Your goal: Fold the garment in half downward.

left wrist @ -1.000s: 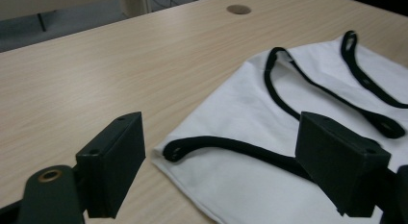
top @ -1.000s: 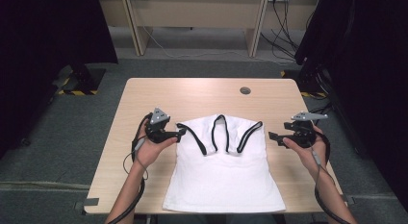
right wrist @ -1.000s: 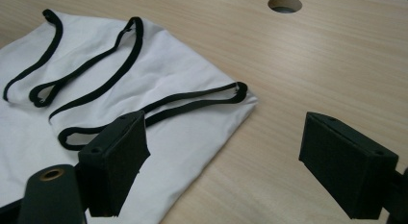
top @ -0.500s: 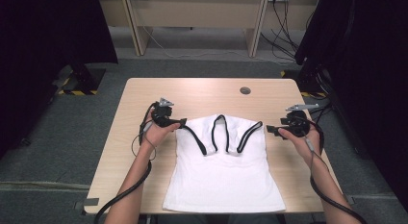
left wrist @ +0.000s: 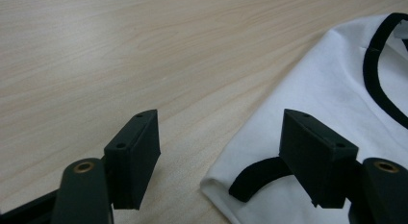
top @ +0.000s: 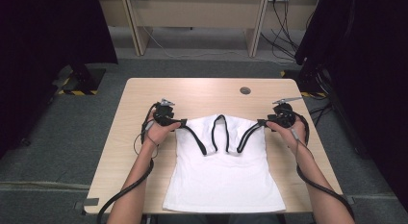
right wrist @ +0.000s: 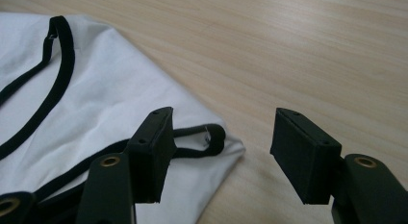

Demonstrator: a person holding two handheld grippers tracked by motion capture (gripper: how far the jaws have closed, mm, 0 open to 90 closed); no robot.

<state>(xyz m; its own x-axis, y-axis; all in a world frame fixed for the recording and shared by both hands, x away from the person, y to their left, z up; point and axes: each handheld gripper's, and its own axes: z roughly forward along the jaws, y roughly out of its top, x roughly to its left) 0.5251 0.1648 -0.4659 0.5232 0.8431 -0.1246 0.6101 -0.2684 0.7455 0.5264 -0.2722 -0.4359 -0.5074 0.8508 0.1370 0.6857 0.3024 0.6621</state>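
Left gripper (top: 182, 122) sits at the near-left shoulder corner of the white tank top (top: 223, 176), jaws apart and just been closing; in the left gripper view (left wrist: 219, 152) the corner of cloth with its black strap end (left wrist: 257, 178) lies between the jaws, nearer the right-hand one, pads not yet pressing on it. A second ago this gripper was further out toward the table edge, short of the fabric; it has come in and down to the corner.

Right gripper (top: 262, 122) mirrors it at the opposite shoulder. Its jaws have also just been closing, and more sharply; in the right gripper view (right wrist: 221, 154) the corner and its black trim loop (right wrist: 211, 137) sit by the left-hand jaw, bare wood beyond, no pinch visible yet. It too has moved inward from the table's right side.

Outward from both: the garment lies flat, face up, on the wooden table (top: 202, 92), straps toward the far side, hem toward the person, black-edged neckline (top: 220, 132) between the two grippers.

Judgement: both shoulder corners are lined up for a paired pinch, likely the start of a lift or fold. Each corner sits off-centre in its jaws, so a shallow bite could slip off.
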